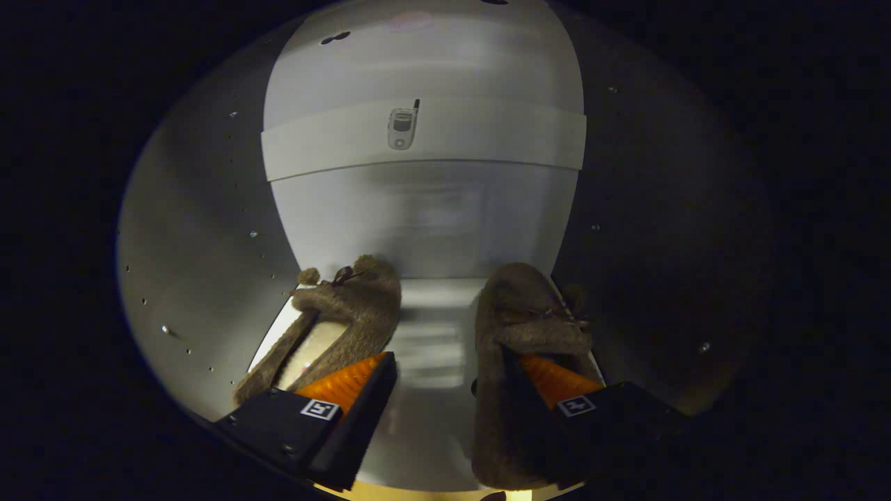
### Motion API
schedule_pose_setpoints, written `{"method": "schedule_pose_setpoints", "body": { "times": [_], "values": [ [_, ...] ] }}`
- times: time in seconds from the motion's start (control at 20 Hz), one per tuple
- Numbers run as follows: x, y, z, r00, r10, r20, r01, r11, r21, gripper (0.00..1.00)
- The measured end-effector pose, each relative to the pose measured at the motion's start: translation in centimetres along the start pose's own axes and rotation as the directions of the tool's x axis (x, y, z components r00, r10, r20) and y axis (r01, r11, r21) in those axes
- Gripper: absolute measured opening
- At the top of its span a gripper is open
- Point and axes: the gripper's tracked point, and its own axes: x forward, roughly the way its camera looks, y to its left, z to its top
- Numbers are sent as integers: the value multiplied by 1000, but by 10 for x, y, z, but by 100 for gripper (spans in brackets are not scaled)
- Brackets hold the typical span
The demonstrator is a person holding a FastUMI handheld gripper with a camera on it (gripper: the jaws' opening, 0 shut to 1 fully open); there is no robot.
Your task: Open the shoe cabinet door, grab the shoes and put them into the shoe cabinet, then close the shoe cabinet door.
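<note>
Inside the shoe cabinet (pixel 209 229), both shoes (pixel 334 320) sit on its floor near the back wall. With the gripper (pixel 445 396) jaws spread open and holding nothing, placing looks done; closing the door remains.

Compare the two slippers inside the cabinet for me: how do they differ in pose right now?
The left slipper lies angled, its pale lining open to view; the right slipper stands more on its side, opening hidden. The left one sits beside the left finger; the right one reaches nearer the camera, along the inner side of the right finger. Both are brown, fuzzy, with a small bow, toes toward the cabinet's back wall. The claw is open, gripping neither.
</note>
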Motion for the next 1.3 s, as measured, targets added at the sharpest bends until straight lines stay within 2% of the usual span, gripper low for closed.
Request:
{"method": "schedule_pose_setpoints", "body": {
  "times": [0.4, 0.55, 0.75, 0.95, 1.1, 1.3],
  "values": [
    [-45, -13, 6, 999, -12, 47, 10, 999, 30, 98],
    [-58, -12, 12, 996, 11, 91, -16, 998, 59, 98],
    [-83, -7, 24, 979, 39, 198, -46, 998, 32, 99],
    [-125, -9, 45, 930, 21, 368, -34, 999, 28, 98],
    [-173, -10, 57, 868, 13, 496, -28, 999, 24, 98],
    [-250, -16, 51, 822, -13, 570, 0, 1000, 22, 98]
  ]
}}
